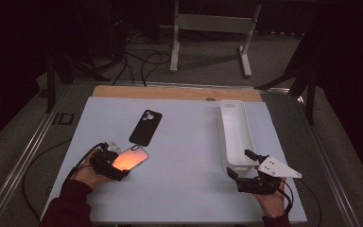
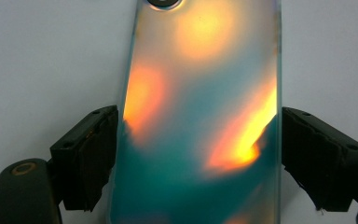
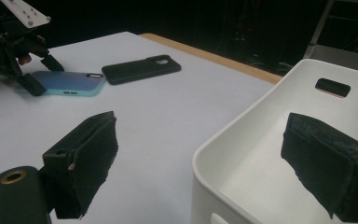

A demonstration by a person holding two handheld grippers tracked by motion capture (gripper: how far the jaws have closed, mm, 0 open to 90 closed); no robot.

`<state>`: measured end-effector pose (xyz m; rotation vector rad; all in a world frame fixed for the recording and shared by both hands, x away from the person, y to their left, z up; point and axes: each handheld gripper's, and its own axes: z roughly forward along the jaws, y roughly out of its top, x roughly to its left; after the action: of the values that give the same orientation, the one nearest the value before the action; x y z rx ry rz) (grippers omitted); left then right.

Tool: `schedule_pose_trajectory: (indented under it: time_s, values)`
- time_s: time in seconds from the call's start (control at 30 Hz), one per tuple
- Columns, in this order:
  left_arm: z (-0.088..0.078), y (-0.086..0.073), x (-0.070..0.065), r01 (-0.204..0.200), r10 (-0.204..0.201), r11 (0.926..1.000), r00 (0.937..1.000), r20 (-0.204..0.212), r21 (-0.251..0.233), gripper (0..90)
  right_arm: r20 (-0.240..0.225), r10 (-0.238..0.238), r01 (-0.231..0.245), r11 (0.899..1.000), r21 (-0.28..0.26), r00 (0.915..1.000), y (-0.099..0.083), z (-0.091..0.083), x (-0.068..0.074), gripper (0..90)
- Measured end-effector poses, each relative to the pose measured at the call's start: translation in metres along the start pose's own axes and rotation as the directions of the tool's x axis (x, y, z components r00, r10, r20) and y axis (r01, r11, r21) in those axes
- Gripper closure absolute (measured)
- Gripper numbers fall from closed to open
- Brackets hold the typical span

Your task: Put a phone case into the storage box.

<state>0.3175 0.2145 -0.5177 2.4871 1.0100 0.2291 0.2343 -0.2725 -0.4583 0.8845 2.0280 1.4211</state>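
Observation:
An iridescent orange-teal phone case (image 1: 131,158) lies flat on the white tabletop at the front left. My left gripper (image 1: 118,161) is shut on its near end, and the black pads (image 2: 98,154) touch both long edges of the case (image 2: 200,116). A black phone case (image 1: 146,127) lies just beyond it, apart from the gripper. My right gripper (image 1: 239,163) hangs open at the near end of a white bin (image 1: 246,135). Its jaws straddle the bin's corner wall (image 3: 223,140) without touching it, one over the inside and one over the table.
The white board (image 1: 184,156) sits on a wooden table (image 1: 170,91) with metal rails at both sides. Free surface lies between the cases and the bin. The bin (image 3: 279,154) holds nothing that I can see. Cables and a stand's legs (image 1: 208,42) are on the floor beyond.

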Motion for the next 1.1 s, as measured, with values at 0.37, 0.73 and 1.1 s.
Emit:
schedule_pose_trajectory:
  time_s: [0.37,0.73,1.1]
  values:
    - [-0.004,0.001,-0.006,0.002,-0.002,0.9999,0.9989,-0.046,-0.015,16.7,0.004,0.007,-0.007,1.0,-0.004,1.0,0.001,-0.001,-0.002,10.1]
    - [-0.019,0.0,-0.012,0.005,-0.011,0.9955,0.9978,-0.066,-0.095,16.9,0.004,-0.002,0.002,1.0,-0.005,1.0,0.007,0.001,-0.002,10.1]
    - [-0.032,0.006,-0.018,-0.019,0.005,0.9877,0.9961,-0.088,-0.155,16.9,-0.006,-0.004,0.004,1.0,-0.006,1.0,0.014,0.004,-0.007,10.1]
